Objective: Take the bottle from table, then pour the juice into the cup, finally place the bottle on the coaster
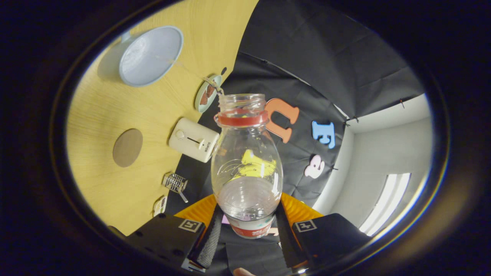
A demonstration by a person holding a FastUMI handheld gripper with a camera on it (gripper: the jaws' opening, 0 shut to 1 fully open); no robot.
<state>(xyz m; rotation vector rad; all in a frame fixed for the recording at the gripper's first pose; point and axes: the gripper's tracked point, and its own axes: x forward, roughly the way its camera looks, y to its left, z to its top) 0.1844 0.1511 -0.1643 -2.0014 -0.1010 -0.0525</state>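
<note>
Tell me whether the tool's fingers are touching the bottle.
Touching. In the gripper view both fingers press against opposite sides of the bottle near its base, with no gap visible on either side; the tool holds it tilted toward the cup.
</note>
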